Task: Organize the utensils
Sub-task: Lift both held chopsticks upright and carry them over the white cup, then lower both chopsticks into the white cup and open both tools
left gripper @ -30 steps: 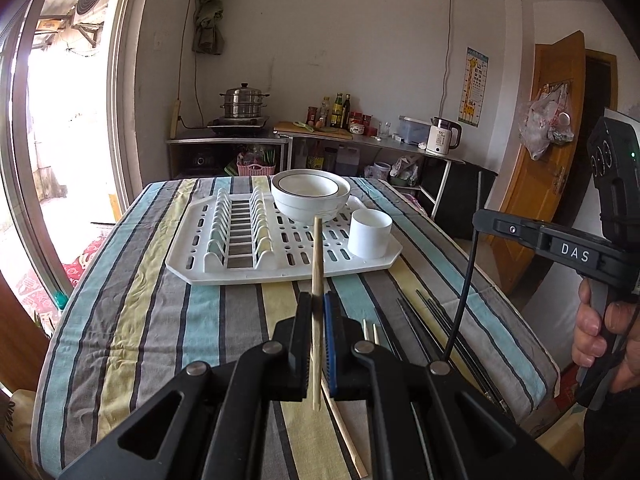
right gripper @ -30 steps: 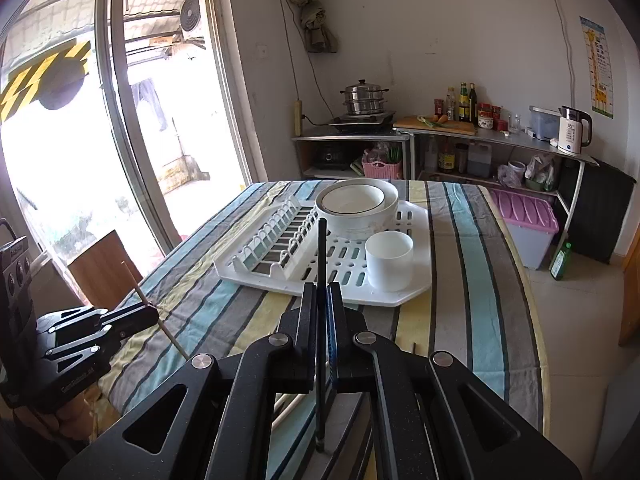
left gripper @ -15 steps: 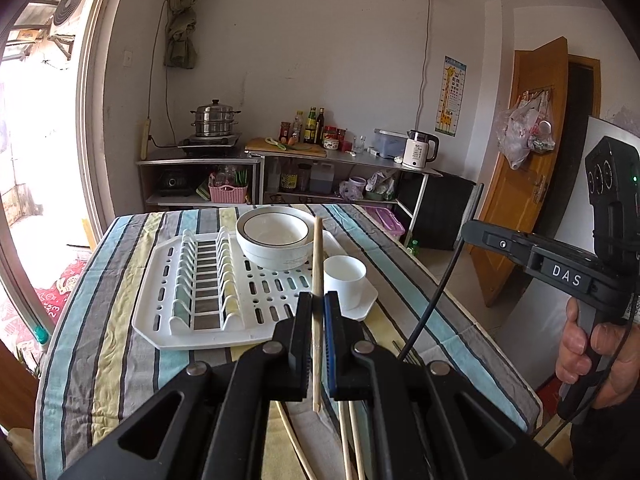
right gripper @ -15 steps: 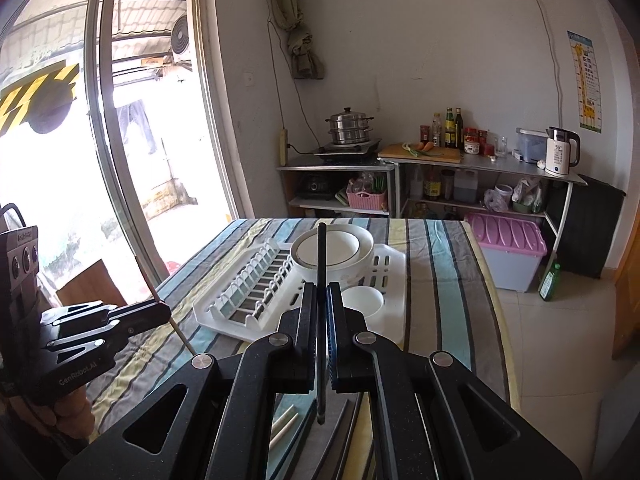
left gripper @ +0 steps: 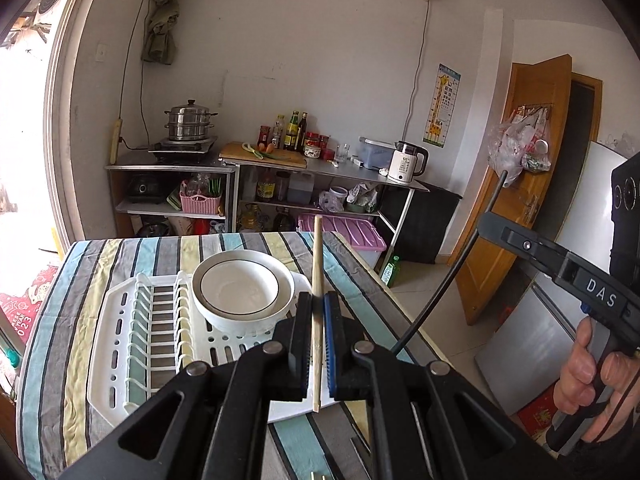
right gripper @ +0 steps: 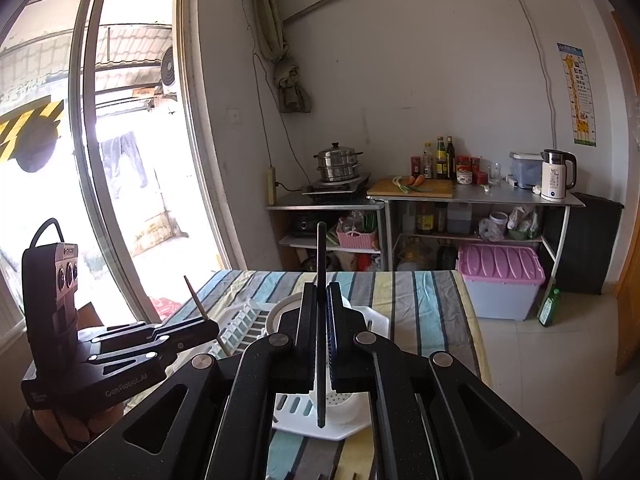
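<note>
My left gripper (left gripper: 317, 300) is shut on a pale wooden chopstick (left gripper: 318, 256) that stands nearly upright between the pads, above the white dish rack (left gripper: 136, 344). My right gripper (right gripper: 321, 300) is shut on a black chopstick (right gripper: 321, 252), also upright. It hangs over a white cup (right gripper: 340, 404) at the rack's near corner (right gripper: 304, 428). Each gripper shows in the other's view: the right gripper (left gripper: 486, 226) with its black chopstick (left gripper: 452, 268), and the left gripper (right gripper: 210, 326) with the wooden chopstick (right gripper: 196, 296). Two stacked white bowls (left gripper: 240, 292) sit in the rack.
The rack lies on a table with a striped cloth (left gripper: 60, 320). A person's hand (left gripper: 588, 380) grips the right handle. Behind the table stand steel shelves with a steamer pot (left gripper: 190, 126) and a kettle (left gripper: 408, 164). A purple-lidded bin (right gripper: 500, 280) and a green bottle (right gripper: 549, 306) sit on the floor.
Both grippers have risen and moved forward over the rack, each still holding its chopstick. The loose chopsticks on the cloth have dropped out of view, and the cup is now hidden under the left gripper.
</note>
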